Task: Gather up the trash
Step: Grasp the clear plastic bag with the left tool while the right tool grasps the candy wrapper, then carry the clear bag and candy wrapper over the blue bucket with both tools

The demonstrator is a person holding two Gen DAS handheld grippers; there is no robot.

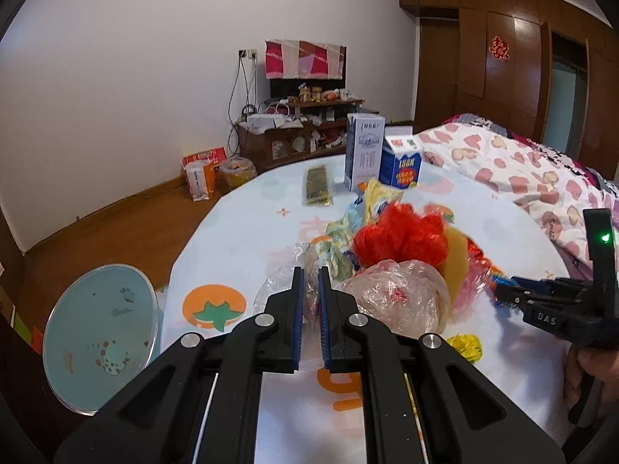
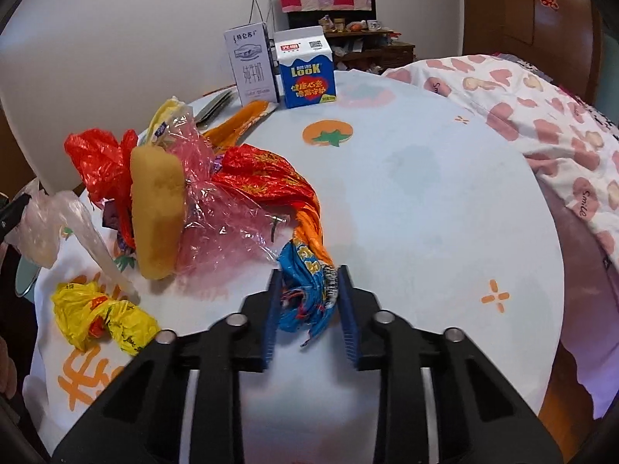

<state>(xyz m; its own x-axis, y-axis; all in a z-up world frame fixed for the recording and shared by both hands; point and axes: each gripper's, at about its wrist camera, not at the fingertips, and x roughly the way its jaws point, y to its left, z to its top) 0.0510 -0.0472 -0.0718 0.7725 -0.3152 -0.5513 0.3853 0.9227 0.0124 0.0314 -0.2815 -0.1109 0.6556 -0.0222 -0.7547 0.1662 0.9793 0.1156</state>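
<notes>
Two grippers point(image 1: 311, 290) point(image 2: 309, 294) pinch crinkled clear bag point(image 1: 402, 294), blue wrapper point(image 2: 305, 290)

Wall: you face a plain white wall point(image 1: 116, 77) with a socket and hanging cables point(image 1: 241, 89).
Floor: brown wood floor point(image 1: 116, 228).
Cabinet: a low dark wooden TV stand point(image 1: 305, 135), its shelves crowded with small items, a pink patterned cloth point(image 1: 305, 58) draped above it.
Wardrobe: to your right, dark wood panelled doors point(image 1: 499, 58) bearing a red paper ornament point(image 1: 499, 48).
Bed: a quilt with pink hearts point(image 1: 514, 166).
Floor items: an orange-and-white paper bag point(image 1: 201, 178) by the wall.
</notes>
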